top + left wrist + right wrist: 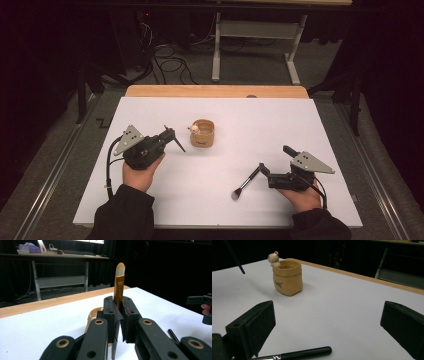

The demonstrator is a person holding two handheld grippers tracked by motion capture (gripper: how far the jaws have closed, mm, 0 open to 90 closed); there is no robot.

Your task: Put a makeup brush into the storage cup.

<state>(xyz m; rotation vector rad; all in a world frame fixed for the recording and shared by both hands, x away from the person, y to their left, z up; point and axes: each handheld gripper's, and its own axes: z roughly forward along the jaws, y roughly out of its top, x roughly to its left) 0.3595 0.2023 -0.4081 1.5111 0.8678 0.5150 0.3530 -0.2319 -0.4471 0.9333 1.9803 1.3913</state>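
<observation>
— Two grippers over the white sheet; what is each one doing?

— The left gripper [167, 136] has its jaws clamped together on a small brush [119, 282]. In the left gripper view the gold ferrule and pale bristle tip stand up above the pads, while the dark handle runs down below them. In the high view that handle [178, 144] slants out from the jaws toward the table.

— And the other one?

— The right gripper [275, 162] has its jaws spread wide, with nothing pressed between them. A second brush, the black-handled brush [246, 183], lies flat on the sheet just at the lower jaw; in the right gripper view its handle [305, 353] crosses the bottom of the frame in front of the pads, and I cannot tell whether a pad touches it.

— Where does its bristle end point?

— Toward the near edge of the table, away from the gripper, grey head resting on the sheet.

— What else is out there?

— A tan pot [202, 133] shaped like a little sack, with a small bear figure [273, 258] perched on its rim. It stands upright between the two grippers, farther back, close to the held brush's handle and well apart from the right gripper.

— And beneath it all?

— The white sheet [260, 125] covers a wooden table [215, 91], whose far edge shows as a bare strip.
</observation>
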